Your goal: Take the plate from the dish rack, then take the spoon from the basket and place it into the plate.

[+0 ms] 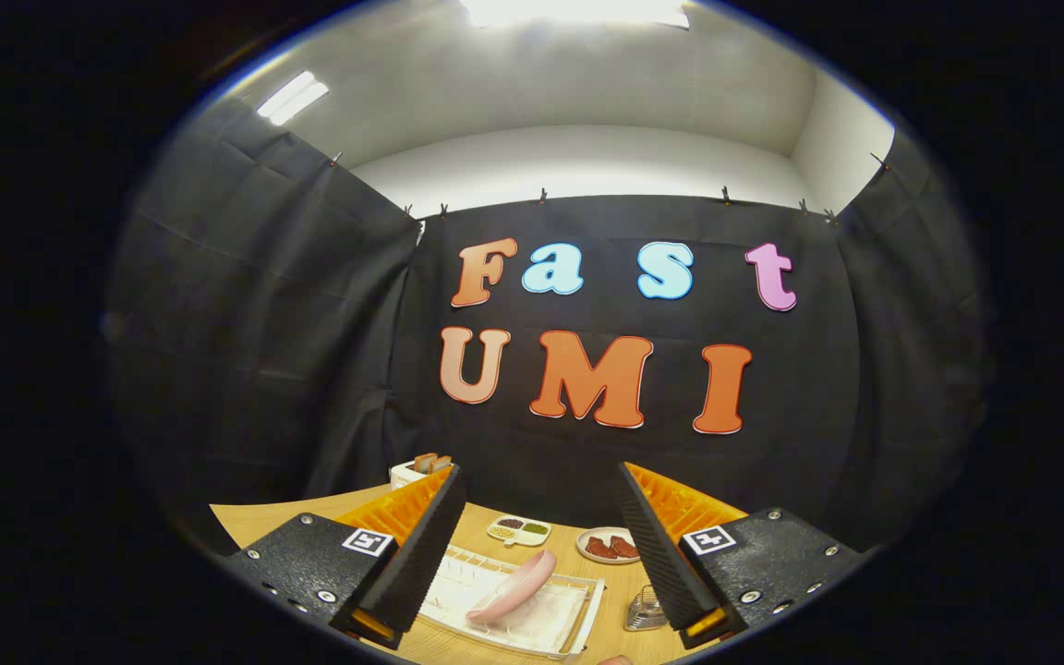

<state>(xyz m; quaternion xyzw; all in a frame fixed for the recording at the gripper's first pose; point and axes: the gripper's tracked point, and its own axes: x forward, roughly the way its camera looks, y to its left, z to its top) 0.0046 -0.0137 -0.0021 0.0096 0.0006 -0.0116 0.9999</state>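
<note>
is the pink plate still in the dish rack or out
In: the pink plate leans in the white dish rack, between the open jaws of the gripper.

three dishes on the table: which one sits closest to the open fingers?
The pink plate, propped in the white dish rack between the open gripper fingers. The divided condiment dish and small red-food plate lie beyond it, near the wall.

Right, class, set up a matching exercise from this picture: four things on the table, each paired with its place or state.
Things:
1. pink plate
2. hand-held gripper
3. wire basket
4. divided dish

Descriptions:
A. open, holding nothing
B. lying in the white dish rack
C. far side of the table, beside the dish of red food
D. by the right finger

Pairs: 1-B, 2-A, 3-D, 4-C
</note>
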